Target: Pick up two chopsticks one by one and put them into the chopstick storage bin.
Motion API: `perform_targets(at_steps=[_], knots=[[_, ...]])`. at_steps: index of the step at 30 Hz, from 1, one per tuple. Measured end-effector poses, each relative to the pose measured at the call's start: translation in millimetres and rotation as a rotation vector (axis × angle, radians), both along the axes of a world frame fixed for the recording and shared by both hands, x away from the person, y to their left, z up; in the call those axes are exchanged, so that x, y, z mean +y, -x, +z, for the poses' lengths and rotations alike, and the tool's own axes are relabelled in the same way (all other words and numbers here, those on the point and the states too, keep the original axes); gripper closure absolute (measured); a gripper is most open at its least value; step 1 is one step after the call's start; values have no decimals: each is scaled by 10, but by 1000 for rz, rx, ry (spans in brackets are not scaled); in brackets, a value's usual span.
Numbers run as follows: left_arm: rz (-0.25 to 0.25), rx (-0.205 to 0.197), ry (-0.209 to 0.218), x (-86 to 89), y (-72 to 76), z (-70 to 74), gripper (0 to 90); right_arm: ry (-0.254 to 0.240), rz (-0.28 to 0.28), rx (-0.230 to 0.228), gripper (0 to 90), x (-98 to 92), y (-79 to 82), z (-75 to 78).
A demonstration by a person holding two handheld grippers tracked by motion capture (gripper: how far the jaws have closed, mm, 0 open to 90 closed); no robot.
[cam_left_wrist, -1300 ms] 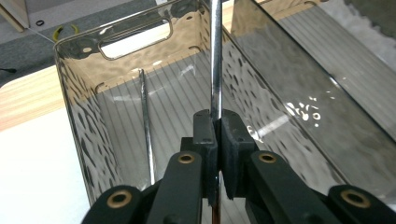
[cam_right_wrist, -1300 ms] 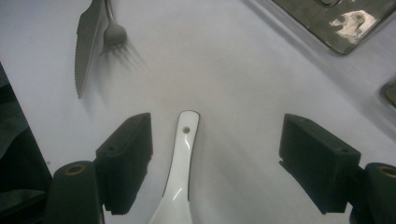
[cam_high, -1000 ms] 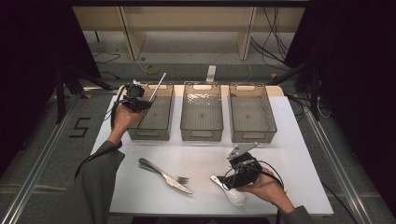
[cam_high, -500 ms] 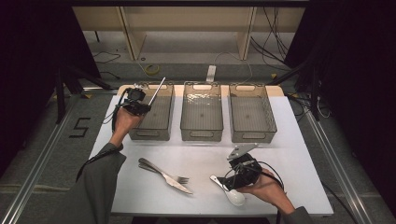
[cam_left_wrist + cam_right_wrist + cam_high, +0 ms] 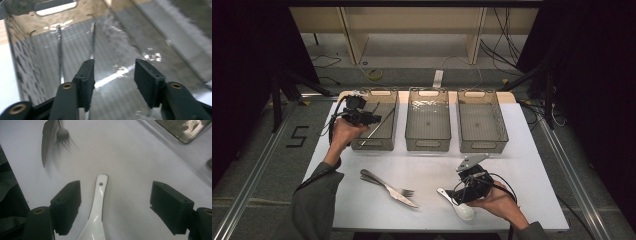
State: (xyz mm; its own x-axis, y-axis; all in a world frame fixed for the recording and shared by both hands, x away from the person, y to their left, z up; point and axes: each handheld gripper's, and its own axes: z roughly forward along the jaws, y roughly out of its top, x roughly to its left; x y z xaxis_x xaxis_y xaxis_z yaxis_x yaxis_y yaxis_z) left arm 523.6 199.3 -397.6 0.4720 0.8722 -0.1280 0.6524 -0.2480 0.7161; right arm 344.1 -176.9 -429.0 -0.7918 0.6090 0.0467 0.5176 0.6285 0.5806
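Note:
My left gripper (image 5: 373,119) hovers over the left clear bin (image 5: 373,146). Its jaws have just been opening and stand apart with nothing between them. A thin metal chopstick (image 5: 380,127) lies slanted inside that bin. In the left gripper view (image 5: 113,77) two thin metal sticks (image 5: 92,41) rest on the bin floor beyond the jaws. My right gripper (image 5: 458,194) is low over the table at the front right, open. A white ceramic spoon (image 5: 98,202) lies between its jaws, untouched by either pad. The same spoon (image 5: 460,207) lies under the gripper in the high view.
A middle bin (image 5: 428,145) and a right bin (image 5: 483,147) stand beside the left one, both holding nothing I can see. A fork (image 5: 382,183) and a knife (image 5: 404,199) lie together at the table's front centre. The white table (image 5: 532,165) ends just past the right hand.
The metal chopstick that stuck up from my left gripper now lies in the left bin. The left jaws have opened and the hand shifted slightly. The right gripper has stayed put.

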Motion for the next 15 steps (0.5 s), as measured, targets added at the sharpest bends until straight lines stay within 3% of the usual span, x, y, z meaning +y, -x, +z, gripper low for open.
perform_targets(at_steps=[3,5,8,15], knots=[[-12,-21,36,-21,162,2,404,4,5,-6,265,1,1,-6],[-48,-2,34,-26,207,24,369,5,-1,-21,275,10,2,-9],[-52,-44,79,3,312,129,329,8,-5,-21,275,23,-7,-18],[-115,-65,91,-112,525,156,233,10,-3,-21,275,25,-22,-26]])
